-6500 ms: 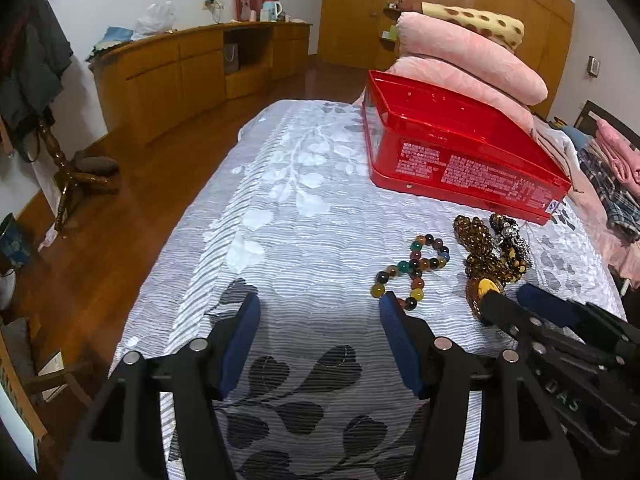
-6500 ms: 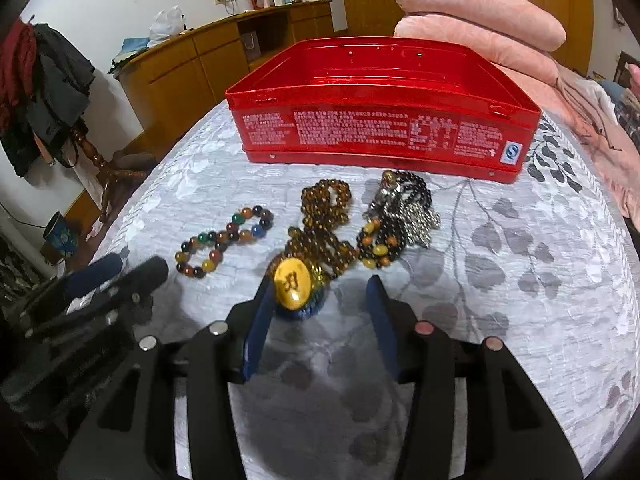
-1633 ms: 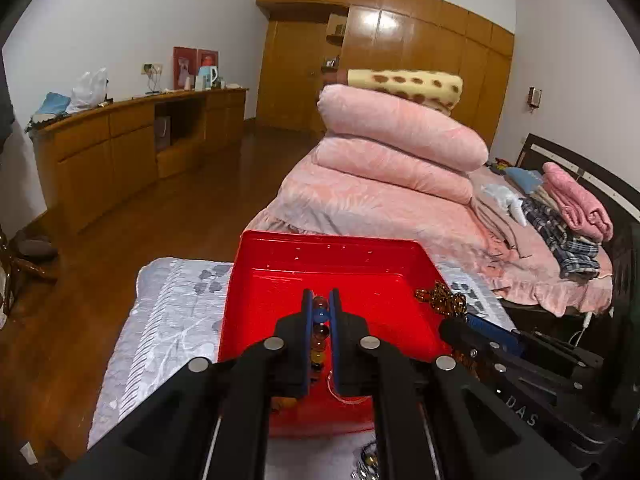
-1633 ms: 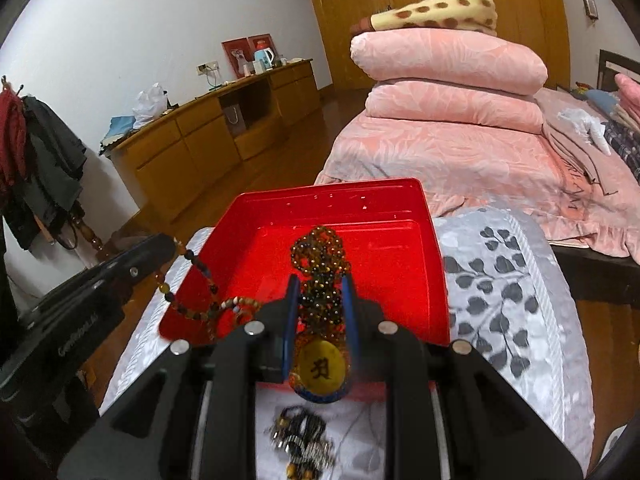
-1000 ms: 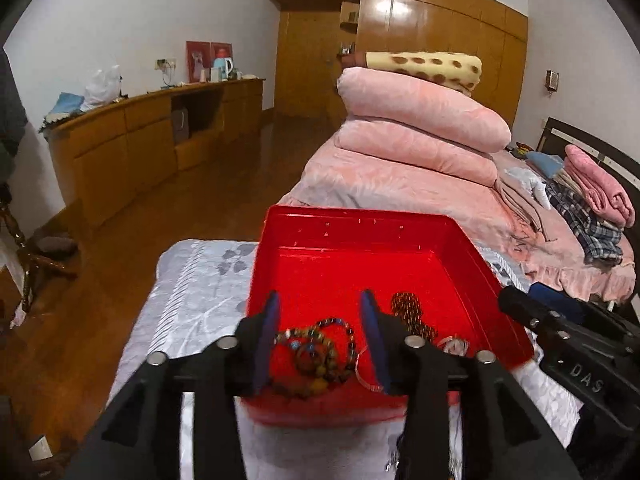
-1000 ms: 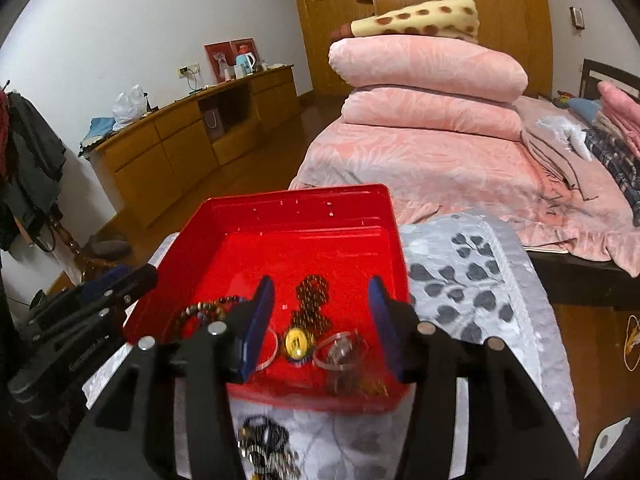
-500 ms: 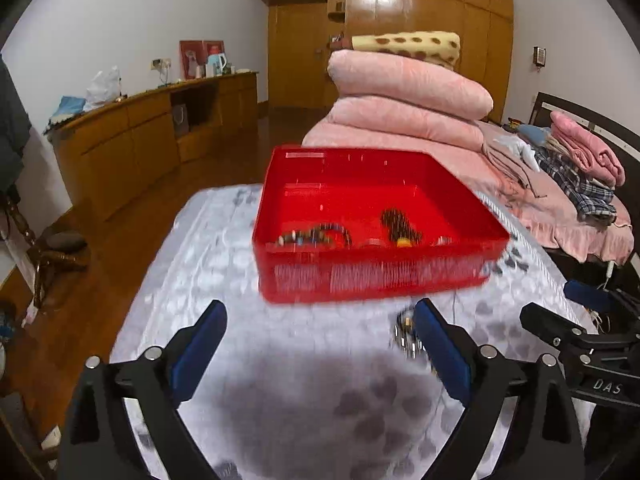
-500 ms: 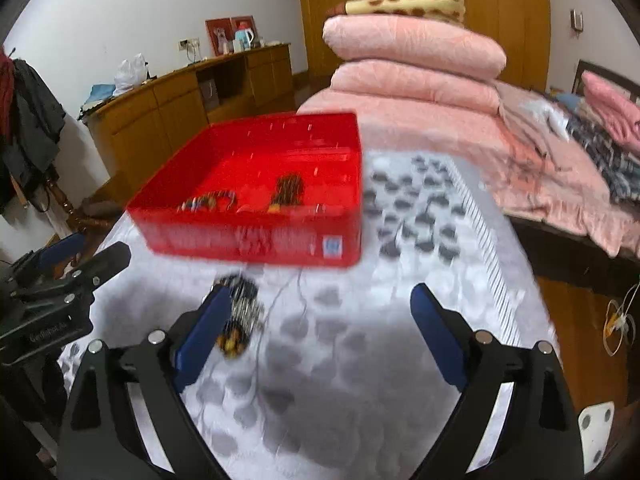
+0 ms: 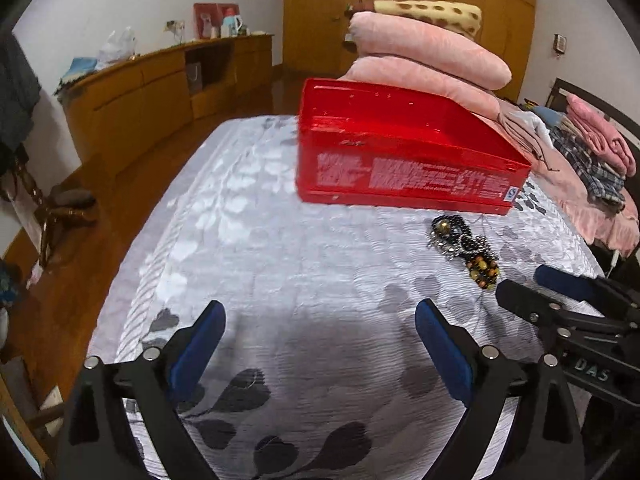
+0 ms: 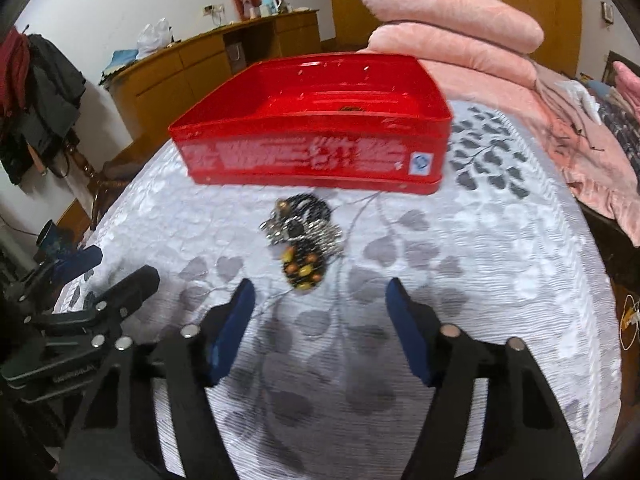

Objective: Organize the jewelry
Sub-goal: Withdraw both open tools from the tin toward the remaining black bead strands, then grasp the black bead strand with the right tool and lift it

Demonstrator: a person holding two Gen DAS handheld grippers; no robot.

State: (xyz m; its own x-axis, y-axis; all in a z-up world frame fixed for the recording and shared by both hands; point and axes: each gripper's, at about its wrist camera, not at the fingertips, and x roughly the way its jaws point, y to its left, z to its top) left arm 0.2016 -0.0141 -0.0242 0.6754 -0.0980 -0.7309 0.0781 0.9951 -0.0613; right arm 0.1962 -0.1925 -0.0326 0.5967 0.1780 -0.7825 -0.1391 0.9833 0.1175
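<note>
Beaded jewelry heap [image 10: 304, 240] before glossy red rectangular tray [image 10: 320, 152].

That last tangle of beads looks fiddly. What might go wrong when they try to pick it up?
The tangled heap of black, amber and silver beaded jewelry may come up only partly, strands trailing or snagging on the grey leaf-patterned bedspread. The right hand-held gripper, its jaws closing with nothing between them yet, sits short of the heap and could pinch fabric. Dangling strands might catch the red plastic box rim.
</note>
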